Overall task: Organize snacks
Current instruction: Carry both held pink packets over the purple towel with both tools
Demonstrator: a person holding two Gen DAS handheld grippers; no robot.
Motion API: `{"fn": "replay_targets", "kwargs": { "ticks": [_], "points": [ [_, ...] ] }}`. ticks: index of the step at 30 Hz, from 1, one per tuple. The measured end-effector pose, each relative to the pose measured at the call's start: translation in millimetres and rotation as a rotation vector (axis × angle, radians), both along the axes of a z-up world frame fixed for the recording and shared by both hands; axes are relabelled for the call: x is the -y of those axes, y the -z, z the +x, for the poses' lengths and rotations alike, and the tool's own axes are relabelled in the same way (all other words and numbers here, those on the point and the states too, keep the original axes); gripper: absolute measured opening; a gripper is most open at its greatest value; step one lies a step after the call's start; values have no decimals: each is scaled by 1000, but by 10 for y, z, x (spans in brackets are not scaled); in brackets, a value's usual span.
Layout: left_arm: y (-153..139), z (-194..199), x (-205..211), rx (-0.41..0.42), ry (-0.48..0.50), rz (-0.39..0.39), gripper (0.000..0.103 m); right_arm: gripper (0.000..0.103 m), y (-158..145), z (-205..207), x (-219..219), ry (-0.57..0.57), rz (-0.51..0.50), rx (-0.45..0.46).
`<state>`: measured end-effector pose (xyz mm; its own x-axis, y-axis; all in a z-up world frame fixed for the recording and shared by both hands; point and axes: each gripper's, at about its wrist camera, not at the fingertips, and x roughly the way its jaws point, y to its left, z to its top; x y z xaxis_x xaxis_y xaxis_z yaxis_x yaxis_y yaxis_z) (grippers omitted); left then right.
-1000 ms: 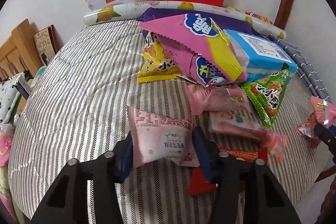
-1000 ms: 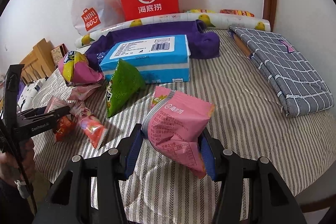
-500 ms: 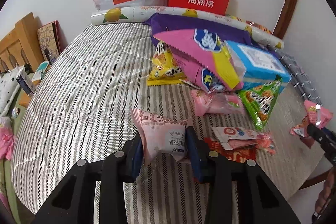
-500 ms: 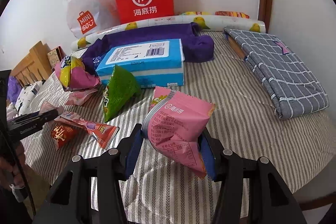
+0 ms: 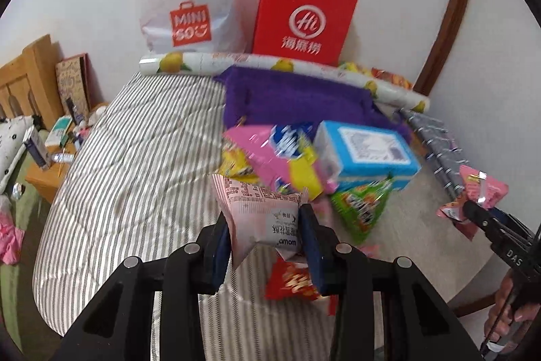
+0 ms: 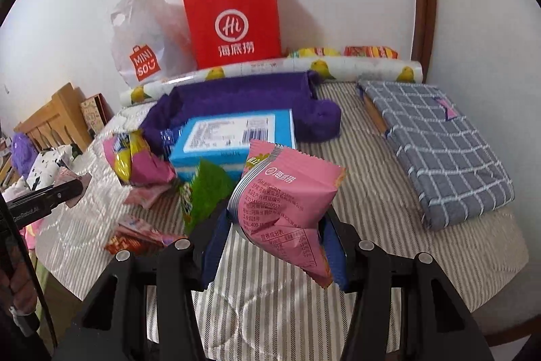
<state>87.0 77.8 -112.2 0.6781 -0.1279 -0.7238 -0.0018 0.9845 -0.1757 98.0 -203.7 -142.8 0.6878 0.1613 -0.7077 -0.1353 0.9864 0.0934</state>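
Because both packets are soft, air-filled pouches pinched only across their lower part, slippage is the chief risk — a quick swing or a slackened squeeze could let either slide out and fall back among the loose snacks.

Left gripper [image 5: 267, 234]: jaws closed on the pale pink packet [image 5: 260, 212], which stands between the pads with its top edge above them, lifted clear of the striped bedcover [image 5: 135, 164]. Its bottom corner hangs below the pads, just over the red packet [image 5: 290, 281] — it could snag there if lowered carelessly.

Right gripper [image 6: 275, 241]: jaws clamped on the bright pink pouch [image 6: 284, 202], held tilted, its upper corner leaning right and most of its bulk above the pads. The off-centre hold could let it twist.

Beyond the claws lies the unsorted cluster: green triangular packet [image 6: 203, 192], pink-and-yellow bag [image 5: 284, 158], then the blue box [image 6: 233, 137] resting against the purple cloth [image 6: 243, 93]. These touch or overlap; a carried packet dragged through them could scatter the heap.

Farthest, against the wall, stand the red paper bag [image 6: 233, 22] and white plastic bag [image 6: 145, 39] — well apart from both held packets. Whether either is the intended destination cannot be determined.
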Motion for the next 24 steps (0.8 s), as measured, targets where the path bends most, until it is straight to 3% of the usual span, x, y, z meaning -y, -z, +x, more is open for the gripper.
{"fn": "replay_targets", "kwargs": {
  "ticks": [12,24],
  "points": [
    [-522,339,293,70,60,-54,36,52,-498,230,-78,-49,13,73],
    [-821,1039,305,93,74,-51,36,52,-774,947,-253,-94,14,109]
  ]
}}
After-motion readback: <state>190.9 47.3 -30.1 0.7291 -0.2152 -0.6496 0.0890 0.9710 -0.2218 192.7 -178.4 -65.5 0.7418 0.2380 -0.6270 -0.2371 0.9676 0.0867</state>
